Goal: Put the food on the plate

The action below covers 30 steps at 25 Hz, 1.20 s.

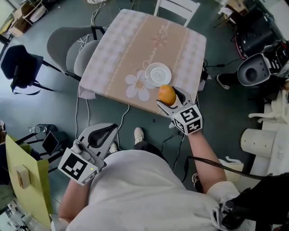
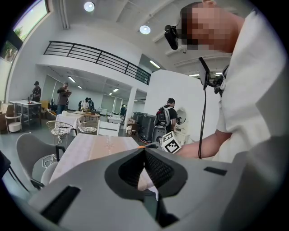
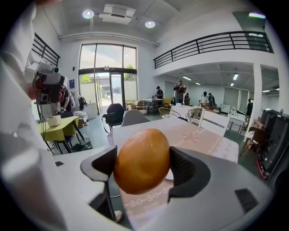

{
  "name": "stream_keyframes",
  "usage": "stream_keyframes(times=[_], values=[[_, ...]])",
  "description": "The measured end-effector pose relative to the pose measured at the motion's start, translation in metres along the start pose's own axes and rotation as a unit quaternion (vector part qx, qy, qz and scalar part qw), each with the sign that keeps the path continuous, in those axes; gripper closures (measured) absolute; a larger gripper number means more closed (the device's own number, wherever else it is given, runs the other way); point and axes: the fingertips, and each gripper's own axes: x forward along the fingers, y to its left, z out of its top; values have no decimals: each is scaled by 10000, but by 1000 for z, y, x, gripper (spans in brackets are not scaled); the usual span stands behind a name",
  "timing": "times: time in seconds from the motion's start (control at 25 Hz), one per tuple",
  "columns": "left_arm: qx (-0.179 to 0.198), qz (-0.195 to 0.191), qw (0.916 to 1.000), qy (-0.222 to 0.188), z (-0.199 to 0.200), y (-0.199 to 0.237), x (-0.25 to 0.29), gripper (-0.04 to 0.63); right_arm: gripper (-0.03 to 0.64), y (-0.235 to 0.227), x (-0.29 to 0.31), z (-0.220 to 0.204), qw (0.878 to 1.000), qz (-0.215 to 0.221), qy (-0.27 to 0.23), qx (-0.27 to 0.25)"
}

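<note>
- The bench (image 1: pixel 135 49) wears a pale checked cloth with a flower print. From above, two grey shell chairs (image 1: pixel 67 45) are pushed against its 9 o'clock side and a white slatted chair (image 1: pixel 177 8) stands at 12 o'clock.
- A dark chair (image 1: pixel 18 67) sits out at 9 o'clock on the grey floor, and a yellow-green side table (image 1: pixel 22 180) fills the 7 o'clock corner. White and black machines (image 1: pixel 255 67) crowd the 3 o'clock edge. Cables trail off the bench's near edge down to the floor, by the person's shoe (image 1: pixel 139 134).
- Nothing lies on the cloth between the fruit and the plate.
- The right forearm reaches straight out toward 12 o'clock, with the marker cube facing up. The right tool (image 1: pixel 171 99) hangs over the near edge of the bench.
- In its own view the right tool (image 3: pixel 143 168) has both jaws pressed on the sides of a smooth, egg-shaped orange fruit (image 3: pixel 142 160), and the cloth shows underneath.
- The left arm is tucked in beside the body at 7 o'clock, well clear of the bench. The left tool (image 1: pixel 103 131) points toward 1 o'clock above the floor.
- In its own view the left tool (image 2: pixel 144 168) has its ribbed pads meeting, with nothing between them.
- A small white plate (image 1: pixel 158 73) rests right of the bench's middle, and its face is bare white.
- The orange fruit (image 1: pixel 167 95) is at the plate's 5 o'clock, overlapping its near rim from above. How high it is above the plate I cannot tell.
</note>
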Motion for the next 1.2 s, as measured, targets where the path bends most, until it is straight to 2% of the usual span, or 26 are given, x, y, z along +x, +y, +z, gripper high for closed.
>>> stream_keyframes(times=[0.56, 0.84, 1.2], values=[[-201, 882, 9958, 153, -5, 40, -26, 588, 251, -84, 113, -41, 9973, -194, 700, -109], [-295, 1139, 9928, 208, -8, 51, -36, 588, 251, -98, 148, -54, 9948, -201, 981, -183], [-424, 1268, 9906, 290, -19, 57, -38, 588, 250, -105, 166, -69, 9919, -130, 1252, -172]])
